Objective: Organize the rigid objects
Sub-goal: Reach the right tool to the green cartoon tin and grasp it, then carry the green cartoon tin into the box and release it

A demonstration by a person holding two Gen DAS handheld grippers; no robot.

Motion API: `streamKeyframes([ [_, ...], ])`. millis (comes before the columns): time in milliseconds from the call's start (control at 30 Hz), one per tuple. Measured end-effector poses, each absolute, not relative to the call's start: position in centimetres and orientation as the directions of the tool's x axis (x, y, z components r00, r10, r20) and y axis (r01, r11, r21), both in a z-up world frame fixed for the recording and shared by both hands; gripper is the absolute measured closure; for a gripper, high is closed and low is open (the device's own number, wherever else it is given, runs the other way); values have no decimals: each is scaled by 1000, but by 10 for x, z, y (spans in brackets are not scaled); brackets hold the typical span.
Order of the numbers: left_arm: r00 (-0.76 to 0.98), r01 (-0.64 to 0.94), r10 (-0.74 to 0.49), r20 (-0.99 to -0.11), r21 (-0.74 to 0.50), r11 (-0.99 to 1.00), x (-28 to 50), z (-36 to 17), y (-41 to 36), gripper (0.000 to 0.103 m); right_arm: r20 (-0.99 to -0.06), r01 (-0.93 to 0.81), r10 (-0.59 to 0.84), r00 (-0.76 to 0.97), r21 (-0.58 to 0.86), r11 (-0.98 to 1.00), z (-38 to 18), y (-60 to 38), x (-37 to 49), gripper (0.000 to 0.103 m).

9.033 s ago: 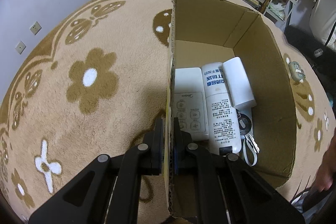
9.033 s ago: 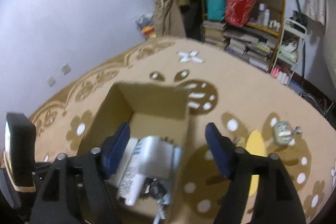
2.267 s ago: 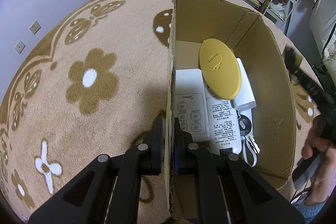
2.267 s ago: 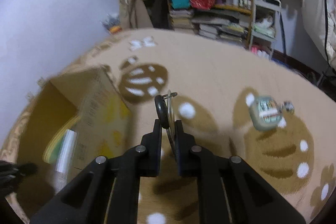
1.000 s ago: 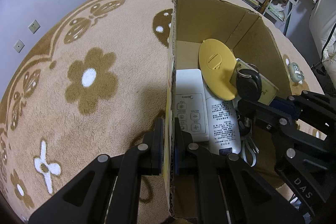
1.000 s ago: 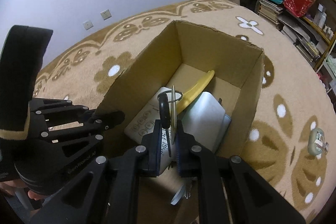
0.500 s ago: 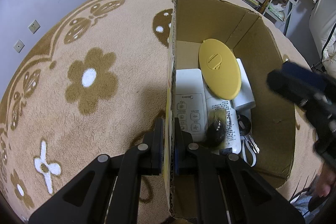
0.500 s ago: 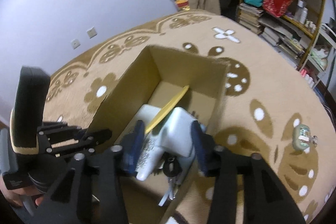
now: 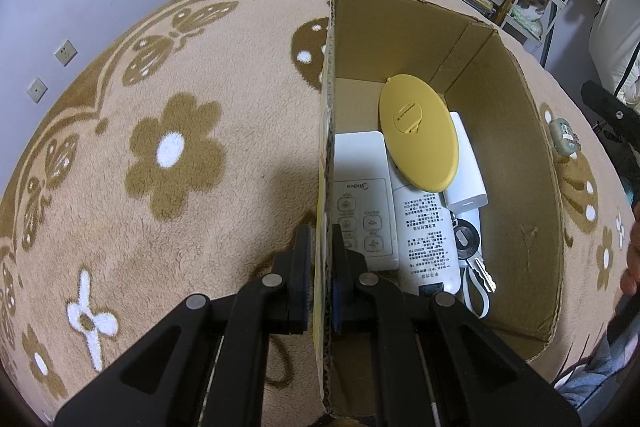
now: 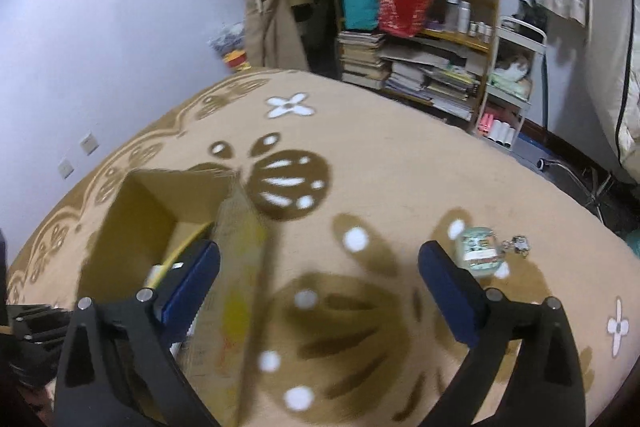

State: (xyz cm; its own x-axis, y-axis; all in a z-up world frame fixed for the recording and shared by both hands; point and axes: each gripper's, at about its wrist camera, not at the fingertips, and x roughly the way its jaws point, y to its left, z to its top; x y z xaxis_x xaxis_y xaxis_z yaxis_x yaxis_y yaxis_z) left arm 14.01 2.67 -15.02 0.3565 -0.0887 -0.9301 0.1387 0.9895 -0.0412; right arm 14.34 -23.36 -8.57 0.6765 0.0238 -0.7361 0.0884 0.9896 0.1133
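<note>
My left gripper (image 9: 321,255) is shut on the near left wall of the cardboard box (image 9: 404,27). Inside lie a white remote (image 9: 362,199), a white bottle with printed text (image 9: 426,227), a yellow round lid (image 9: 418,133), a white block (image 9: 466,163) and keys with a black fob (image 9: 468,241). My right gripper (image 10: 320,267) is open and empty, raised over the carpet just right of the box (image 10: 160,203). A small green case with a keychain (image 10: 480,251) lies on the carpet beyond the right finger; it also shows in the left wrist view (image 9: 562,137).
The box stands on a beige flowered carpet (image 9: 172,155). A shelf (image 10: 420,27) crowded with books, bags and bottles stands at the back by the wall. A white cart (image 10: 516,67) stands right of it.
My right gripper carried the keys over the box, opened and dropped them inside, then swung away to the right. The left gripper has kept its hold on the box wall.
</note>
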Motion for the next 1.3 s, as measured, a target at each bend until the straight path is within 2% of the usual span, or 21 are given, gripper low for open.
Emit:
streamKeyframes([
  [133,357,140,-83,-930,-34,990,141,-150,26,94,-758,153,-63,649,49,987,-100,-266,153,0],
  [433,360,128,-81,-929,-37,991,141,-150,26,94,-790,293,-174,588,8,956,-139,-344,176,2],
  [467,360,127,-81,-929,-37,991,141,-150,26,94,-796,310,-173,580,20,951,-144,-351,178,5],
  [500,360,127,-80,-930,-36,991,141,-150,26,94,-803,319,-158,575,43,947,-150,-358,179,13],
  [533,360,129,-81,-929,-36,991,140,-150,26,94,-808,328,-140,573,69,942,-154,-363,181,15],
  [600,363,131,-77,-929,-30,991,141,-150,26,94,-821,338,-112,560,103,936,-165,-371,186,15],
  [667,365,132,-75,-928,-28,991,141,-150,26,94,-843,336,-117,525,79,939,-176,-371,191,17],
  [767,364,132,-81,-928,-34,991,141,-150,27,94,-870,315,-160,466,-6,949,-191,-365,198,33],
  [800,363,132,-81,-928,-35,991,142,-150,27,94,-868,314,-198,454,-52,948,-193,-363,199,43],
  [1033,359,136,-90,-929,-43,990,145,-150,27,94,-865,311,-216,452,-74,948,-187,-359,190,44],
  [1300,366,135,-86,-926,-39,990,147,-151,27,94,-845,261,-163,509,-29,965,-164,-332,172,44],
])
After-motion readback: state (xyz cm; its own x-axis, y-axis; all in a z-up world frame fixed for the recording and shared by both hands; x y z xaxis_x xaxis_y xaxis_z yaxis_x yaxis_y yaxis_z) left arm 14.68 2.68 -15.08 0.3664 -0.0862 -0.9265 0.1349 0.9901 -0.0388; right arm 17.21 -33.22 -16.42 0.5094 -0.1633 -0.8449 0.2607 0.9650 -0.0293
